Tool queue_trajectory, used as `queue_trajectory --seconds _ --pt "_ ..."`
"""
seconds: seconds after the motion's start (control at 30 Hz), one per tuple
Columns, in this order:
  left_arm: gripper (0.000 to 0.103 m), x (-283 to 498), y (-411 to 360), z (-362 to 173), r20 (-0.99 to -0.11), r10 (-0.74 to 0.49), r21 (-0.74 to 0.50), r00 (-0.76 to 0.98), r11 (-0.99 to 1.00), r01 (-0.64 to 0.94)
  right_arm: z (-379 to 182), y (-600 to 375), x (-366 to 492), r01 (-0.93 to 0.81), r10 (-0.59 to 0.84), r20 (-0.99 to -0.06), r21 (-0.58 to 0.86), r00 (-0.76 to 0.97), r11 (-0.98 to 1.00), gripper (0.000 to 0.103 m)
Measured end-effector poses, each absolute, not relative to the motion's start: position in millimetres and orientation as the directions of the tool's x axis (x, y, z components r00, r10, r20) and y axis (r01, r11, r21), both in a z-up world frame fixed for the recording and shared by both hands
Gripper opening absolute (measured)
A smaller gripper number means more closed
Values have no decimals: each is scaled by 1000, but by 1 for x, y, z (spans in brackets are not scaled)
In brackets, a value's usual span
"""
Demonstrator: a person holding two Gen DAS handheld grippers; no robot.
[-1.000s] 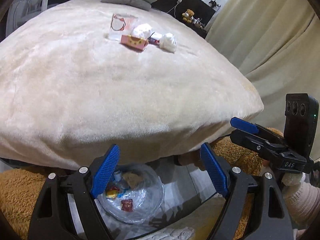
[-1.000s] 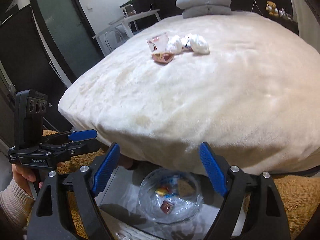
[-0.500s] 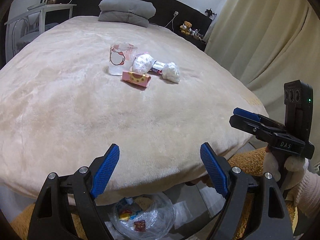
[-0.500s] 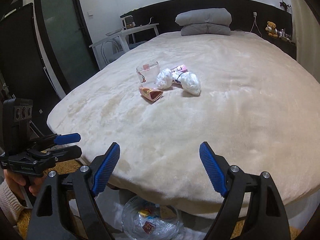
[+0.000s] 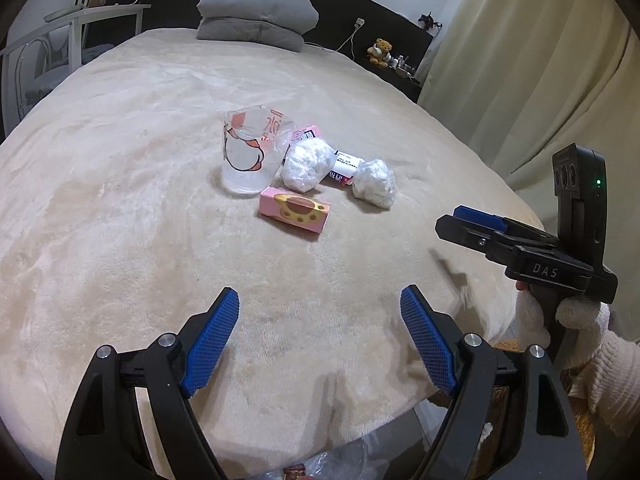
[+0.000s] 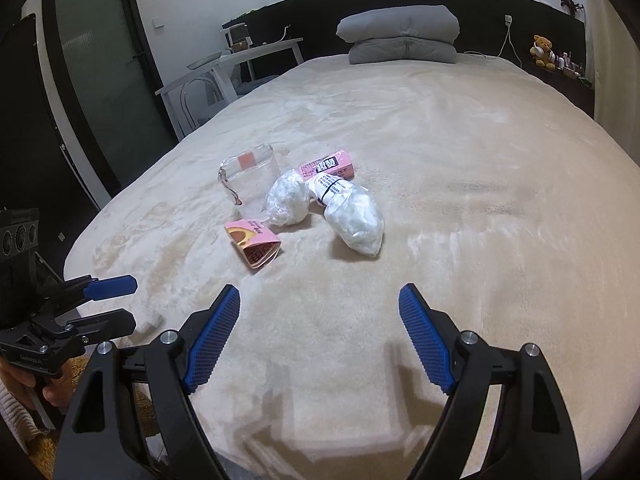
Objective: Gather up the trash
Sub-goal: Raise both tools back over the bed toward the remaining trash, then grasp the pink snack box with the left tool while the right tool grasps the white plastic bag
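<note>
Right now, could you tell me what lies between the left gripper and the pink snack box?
Only bare beige blanket lies between the left gripper and the pink snack box, as the left wrist view shows.

One plastic cup [image 5: 250, 156], two pink cartons [image 5: 295, 209], two wrapped wads [image 5: 307, 164].

Room lighting is even, moderately bright and warm, from overhead. The cream blanket [image 5: 160, 208] is well exposed, without glare. Each gripper casts soft, doubled shadows on the blanket directly below its fingers. The clear plastic cup [image 5: 250, 156] and the two bagged tissue wads beside it show small highlights. The black headboard [image 6: 500, 8] beyond the cup stays dark. Fisheye distortion bows the bed's edges, and black vignetting fills the corners. Focus is sharp around the cup; the near bed edge is slightly smeared.
</note>
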State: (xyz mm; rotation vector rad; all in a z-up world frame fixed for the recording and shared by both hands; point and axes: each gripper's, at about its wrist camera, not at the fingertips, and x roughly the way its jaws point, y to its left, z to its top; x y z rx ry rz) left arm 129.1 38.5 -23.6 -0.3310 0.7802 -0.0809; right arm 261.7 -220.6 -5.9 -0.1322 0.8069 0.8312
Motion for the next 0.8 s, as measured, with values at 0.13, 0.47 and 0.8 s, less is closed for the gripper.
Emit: queue_trajectory --seconds 0.13,0.47,0.8 --pt "81 150 38 -23 -686 -180 -282 705 959 -30 -13 -210 283 -697 593 -696 186 404 693 81" --pt "88 204 54 -35 -699 -160 -215 697 976 8 -30 -188 328 -683 580 -719 202 382 702 80" --pt "88 239 49 -65 -737 -178 -178 652 982 67 -40 -171 349 -693 574 -738 204 355 692 56"
